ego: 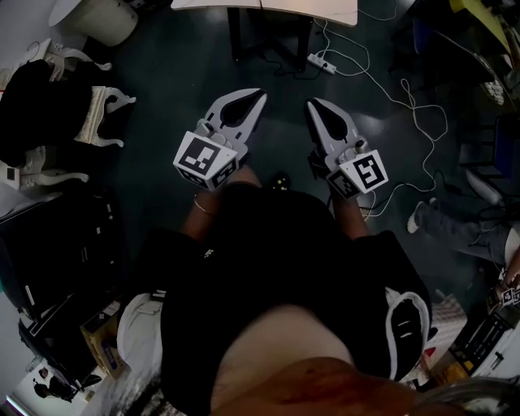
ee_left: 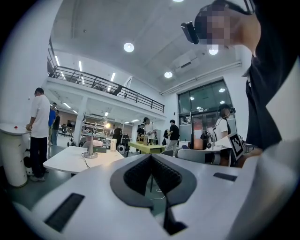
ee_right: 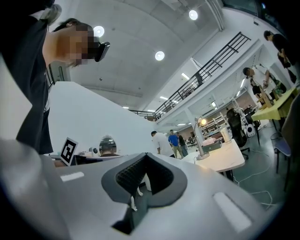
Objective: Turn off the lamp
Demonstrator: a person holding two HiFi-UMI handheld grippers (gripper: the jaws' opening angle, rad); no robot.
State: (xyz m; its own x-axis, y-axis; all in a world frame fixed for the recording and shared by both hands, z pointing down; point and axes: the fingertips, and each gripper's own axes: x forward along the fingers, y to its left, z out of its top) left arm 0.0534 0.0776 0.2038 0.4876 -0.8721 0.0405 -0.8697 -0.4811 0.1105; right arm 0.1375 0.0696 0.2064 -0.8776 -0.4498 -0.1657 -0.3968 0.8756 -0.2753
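The lamp (ee_left: 90, 143) stands on a white table (ee_left: 70, 161) some way ahead, a thin silver stem on a round base, with its head (ee_left: 107, 125) glowing. In the right gripper view the same lamp (ee_right: 199, 138) rises from the table (ee_right: 220, 161) with its bulb lit. My left gripper (ego: 262, 95) and right gripper (ego: 312, 103) are held side by side over the dark floor, short of the table's near edge (ego: 268, 6). Both point roughly level at the table. Both are shut with nothing between the jaws (ee_left: 151, 156) (ee_right: 146, 154).
A power strip (ego: 321, 62) and white cables (ego: 406, 106) lie on the floor by the table leg. Dark clothing over white furniture (ego: 49, 114) sits to the left, and boxes (ego: 97, 333) are behind. Several people stand farther off in the hall, near a yellow-green table (ee_left: 147, 147).
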